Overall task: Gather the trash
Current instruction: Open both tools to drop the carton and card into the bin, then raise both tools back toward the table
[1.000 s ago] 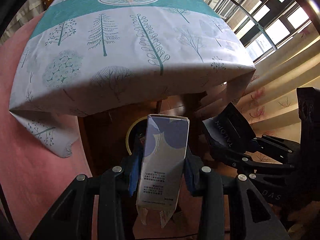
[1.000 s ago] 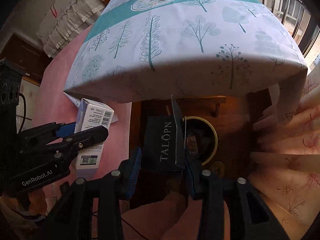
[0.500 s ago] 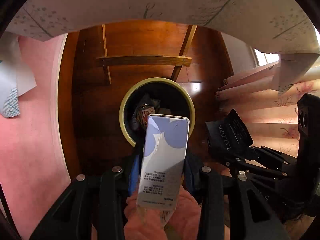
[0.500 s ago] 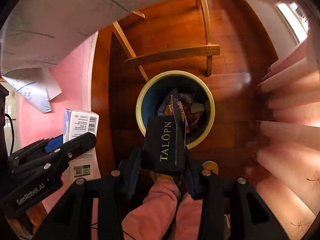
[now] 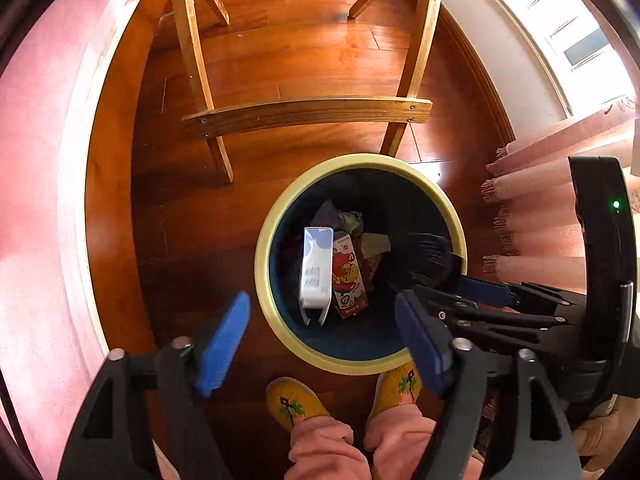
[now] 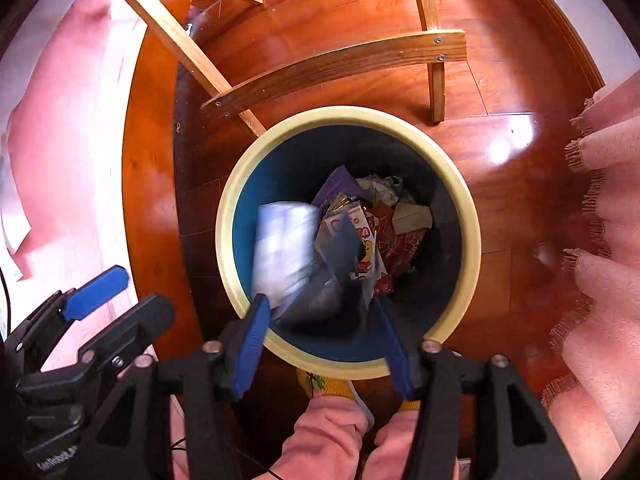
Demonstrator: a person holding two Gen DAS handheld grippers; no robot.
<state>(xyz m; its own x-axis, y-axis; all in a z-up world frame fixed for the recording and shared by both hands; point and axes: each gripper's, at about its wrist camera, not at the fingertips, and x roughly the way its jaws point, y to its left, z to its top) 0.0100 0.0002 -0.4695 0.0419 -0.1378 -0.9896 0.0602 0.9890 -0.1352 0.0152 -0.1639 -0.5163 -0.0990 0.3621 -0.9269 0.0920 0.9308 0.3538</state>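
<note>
The pale carton (image 5: 316,270) is loose in the mouth of the bin (image 5: 264,276), dropping onto the wrappers piled there, and the black packet (image 6: 340,256) falls just beside it, blurred in the right wrist view. You judge both light and hollow — thin card that dents under a hard squeeze, slick on its printed faces — so the broad flat sides, taken near the middle, give you the surest hold on pieces like these. The printed juice box (image 5: 349,280) already in the bin looks the same sort. Your left gripper (image 5: 324,330) has just been opening and now stands wide, nothing between its 2 blue pads (image 5: 222,338). Your right gripper (image 6: 322,344) has likewise just spread its jaws; the packet is still passing between them, untouched by either pad. Both hang above the near rim, with your yellow slippers (image 5: 294,402) nearer still and chair legs (image 5: 308,112) on the far side.
</note>
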